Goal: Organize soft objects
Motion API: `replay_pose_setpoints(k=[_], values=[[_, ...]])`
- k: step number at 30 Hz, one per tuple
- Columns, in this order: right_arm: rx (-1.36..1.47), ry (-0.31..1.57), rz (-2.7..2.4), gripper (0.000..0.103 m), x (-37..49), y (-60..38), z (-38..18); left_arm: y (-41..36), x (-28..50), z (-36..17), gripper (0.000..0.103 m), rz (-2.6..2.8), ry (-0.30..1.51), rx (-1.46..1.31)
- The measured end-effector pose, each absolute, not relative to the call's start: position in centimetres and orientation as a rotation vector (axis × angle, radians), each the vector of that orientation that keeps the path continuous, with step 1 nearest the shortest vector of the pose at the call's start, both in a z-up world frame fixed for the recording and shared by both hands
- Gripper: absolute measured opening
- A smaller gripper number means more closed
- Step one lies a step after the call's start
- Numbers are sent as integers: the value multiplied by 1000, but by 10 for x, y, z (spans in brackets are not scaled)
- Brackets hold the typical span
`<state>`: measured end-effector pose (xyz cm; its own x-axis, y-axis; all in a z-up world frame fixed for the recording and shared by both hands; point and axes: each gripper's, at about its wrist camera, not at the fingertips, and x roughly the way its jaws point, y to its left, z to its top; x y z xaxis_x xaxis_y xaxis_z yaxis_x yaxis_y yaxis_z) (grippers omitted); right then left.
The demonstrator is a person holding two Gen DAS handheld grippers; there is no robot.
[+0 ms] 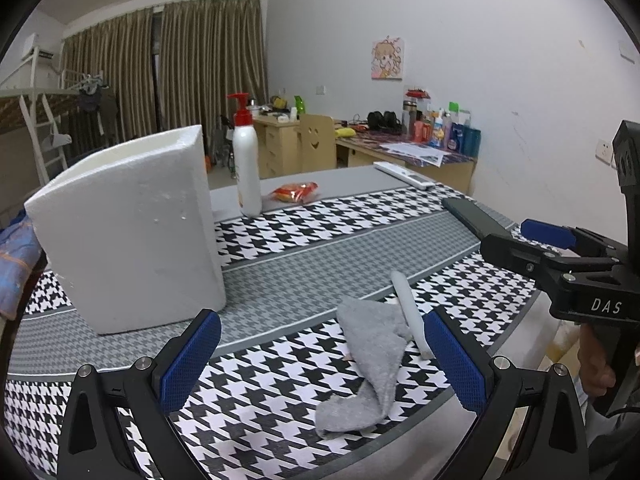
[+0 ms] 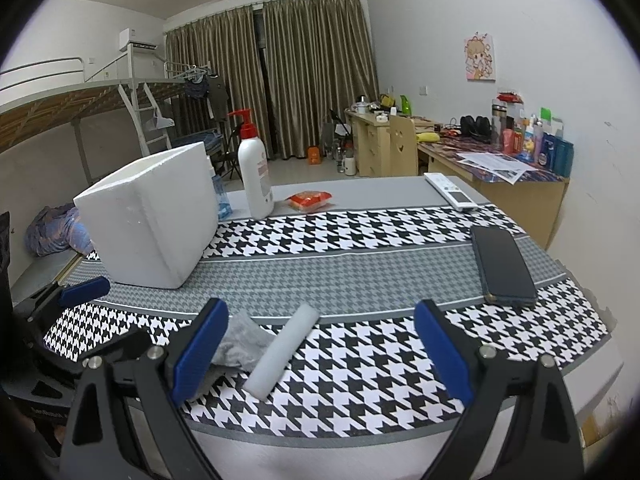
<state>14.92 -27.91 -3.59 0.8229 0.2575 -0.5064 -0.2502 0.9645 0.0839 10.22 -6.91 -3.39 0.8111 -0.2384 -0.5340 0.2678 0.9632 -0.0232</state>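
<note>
Grey cloth [image 1: 370,356] lay crumpled on the houndstooth-patterned surface [image 1: 280,380] near its front edge, with a white foam roller [image 1: 410,314] just beside it on the right, the two touching or overlapping at the cloth's upper edge. In the right wrist view the foam roller [image 2: 282,354] lay at a slant between the blue pads of the right tool [image 2: 320,354], not touched by either pad; the cloth [image 2: 240,342] sat partly hidden behind the left pad. Right tool was released, jaws wide apart, nothing held. Left tool [image 1: 320,364] was likewise released, jaws spread wide above the front edge, with the cloth lying between its pads and no contact seen. From the left wrist view the right tool [image 1: 560,248] appeared at the right edge of the frame, a hand [image 1: 596,368] on its grip. White foam box [image 1: 132,228] stood upright on the left part of the surface, well apart from the cloth. Behind it stood a white pump bottle [image 1: 246,168] with a red top, and near that an orange-red packet [image 1: 294,192]. Dark phone [image 2: 502,266] lay flat on the right side, and a white remote [image 2: 448,192] lay at the far right corner. Beyond the surface were a wooden desk [image 2: 516,188] with clutter and brown curtains [image 2: 296,76]
</note>
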Motion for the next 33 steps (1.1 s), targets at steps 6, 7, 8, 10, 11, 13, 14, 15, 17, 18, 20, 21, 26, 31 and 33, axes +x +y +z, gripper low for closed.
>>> replay_pose_setpoints(k=[6,7,8,10,11,13,14,15,17,18,20,21,26,31,33], values=[[15,552,270,96,148,-280,-38,-77,101,-38,102,-276,576,72],[15,552,270,96,147,-280,-39,-78,101,-38,102,-275,577,76],[14,552,272,96,147,-281,-39,-79,101,-39,102,-276,579,78],[13,551,272,96,146,-281,-39,-81,102,-41,102,-278,588,80],[13,551,272,96,146,-282,-39,-81,102,-42,102,-278,590,80],[14,555,272,96,146,-282,-40,-81,104,-44,102,-276,599,79],[14,557,272,96,146,-283,-41,-82,105,-45,102,-276,604,79],[14,559,271,96,146,-283,-41,-82,106,-46,102,-277,610,79],[18,564,270,96,146,-284,-42,-83,108,-49,102,-282,621,79],[19,566,270,96,147,-285,-43,-83,108,-50,102,-282,623,80],[19,569,269,96,147,-285,-44,-85,108,-50,102,-285,627,80],[19,570,269,96,147,-285,-44,-85,108,-50,102,-286,628,80],[18,578,270,96,149,-284,-46,-85,109,-52,102,-294,636,77],[20,585,271,96,151,-286,-48,-85,113,-55,102,-296,652,72],[21,589,272,96,152,-286,-49,-85,115,-57,102,-293,661,70]])
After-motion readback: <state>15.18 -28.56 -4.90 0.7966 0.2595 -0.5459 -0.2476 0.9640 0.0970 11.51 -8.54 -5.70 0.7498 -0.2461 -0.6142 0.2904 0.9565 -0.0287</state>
